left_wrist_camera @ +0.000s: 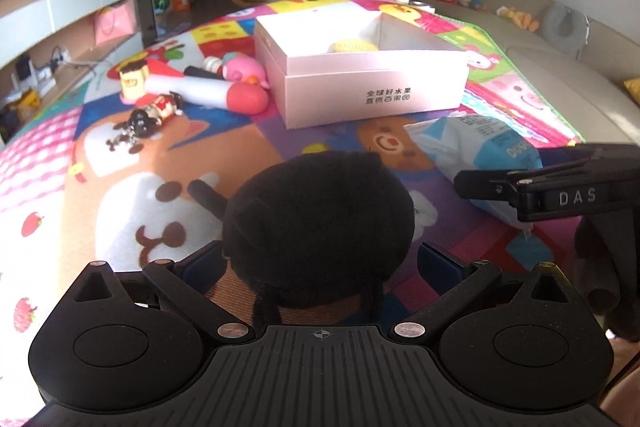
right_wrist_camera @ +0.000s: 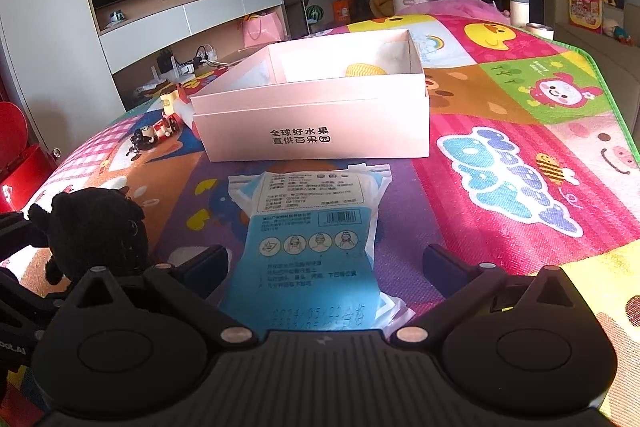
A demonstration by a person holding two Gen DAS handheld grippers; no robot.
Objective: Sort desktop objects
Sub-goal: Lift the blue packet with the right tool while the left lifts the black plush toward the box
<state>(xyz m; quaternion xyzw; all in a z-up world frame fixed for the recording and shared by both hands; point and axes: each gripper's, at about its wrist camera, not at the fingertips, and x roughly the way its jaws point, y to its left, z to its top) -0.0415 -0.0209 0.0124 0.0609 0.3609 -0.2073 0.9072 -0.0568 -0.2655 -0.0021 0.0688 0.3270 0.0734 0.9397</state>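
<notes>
the left gripper [left_wrist_camera: 320, 267] stands wide open around the round black plush toy [left_wrist_camera: 318, 227] at lower centre, pads apart from it. the right gripper [right_wrist_camera: 326, 267] is open astride the flat blue-and-white mask packet [right_wrist_camera: 316, 247]. closing off-centre could squeeze the soft plush out, and the slick packet could slide. one open pink cardboard box [right_wrist_camera: 312, 123] sits at mid frame, one yellow item inside it, and several toys lie at its left.

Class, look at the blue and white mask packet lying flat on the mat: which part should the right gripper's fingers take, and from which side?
Probably the narrow middle of the mask packet, fingers closing across its width from the near end. It lies flat, lengthwise toward the pink box, and already sits between the open right gripper.
</notes>
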